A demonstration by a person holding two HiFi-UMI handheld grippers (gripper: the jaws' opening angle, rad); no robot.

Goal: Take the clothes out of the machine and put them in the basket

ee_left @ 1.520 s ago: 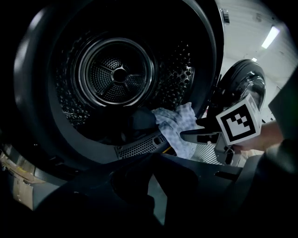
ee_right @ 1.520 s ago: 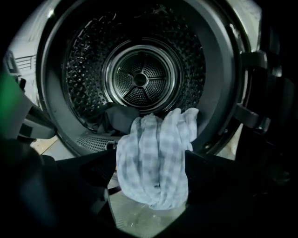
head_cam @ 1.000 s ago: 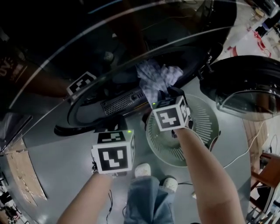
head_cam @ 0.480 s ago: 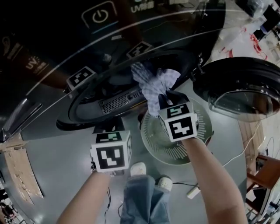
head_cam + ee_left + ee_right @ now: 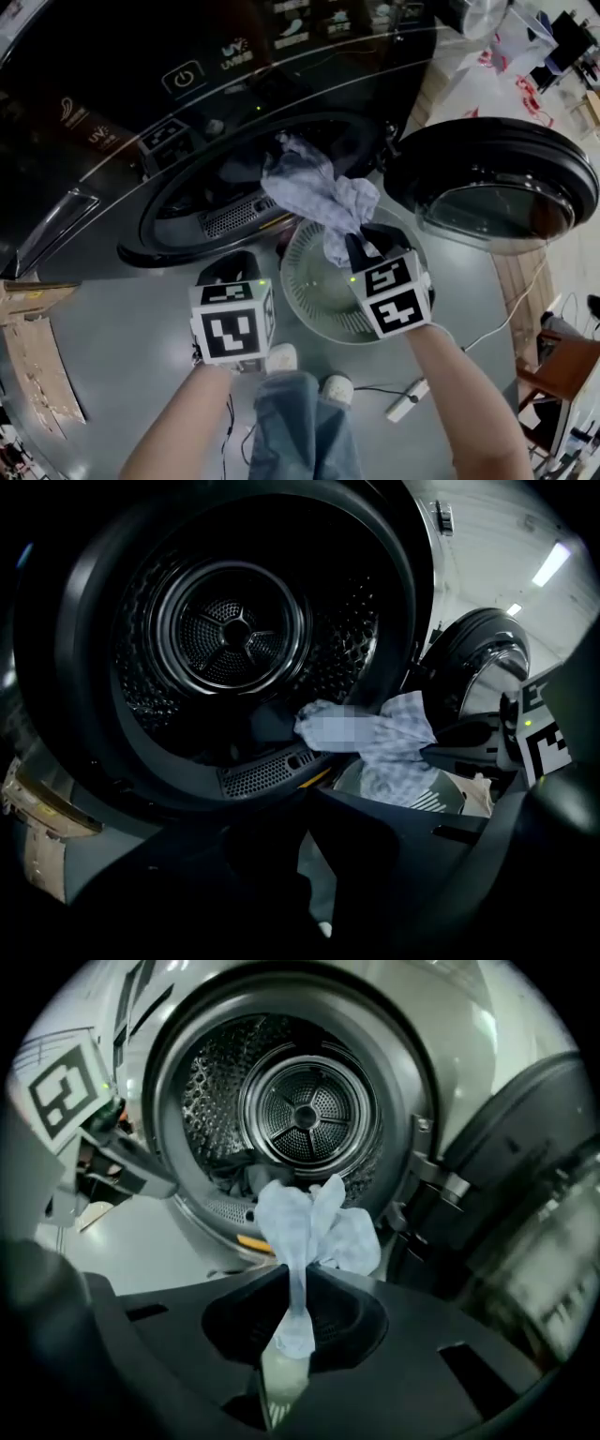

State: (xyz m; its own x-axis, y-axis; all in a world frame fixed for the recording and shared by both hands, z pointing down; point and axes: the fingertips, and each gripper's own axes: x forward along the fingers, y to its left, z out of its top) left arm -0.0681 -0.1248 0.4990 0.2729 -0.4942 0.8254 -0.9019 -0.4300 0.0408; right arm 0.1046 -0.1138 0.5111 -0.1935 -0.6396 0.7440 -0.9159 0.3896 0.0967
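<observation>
The dark-fronted machine stood with its round door swung wide to the right. On the floor below its opening sat the pale, slatted basket. A pale checked cloth stretched from the opening's lip out over the basket (more laundry lay dim inside). The right gripper clenched the cloth's bunched end, its jaws having just been closing. The left gripper hung beside it, jaws pressed together on nothing.

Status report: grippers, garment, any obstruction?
Left gripper shut, empty. Right gripper, jaws just closing, clamped on pale checked cloth garment, trailing from dark drum mouth over round white slatted basket. Nothing blocking basket.
</observation>
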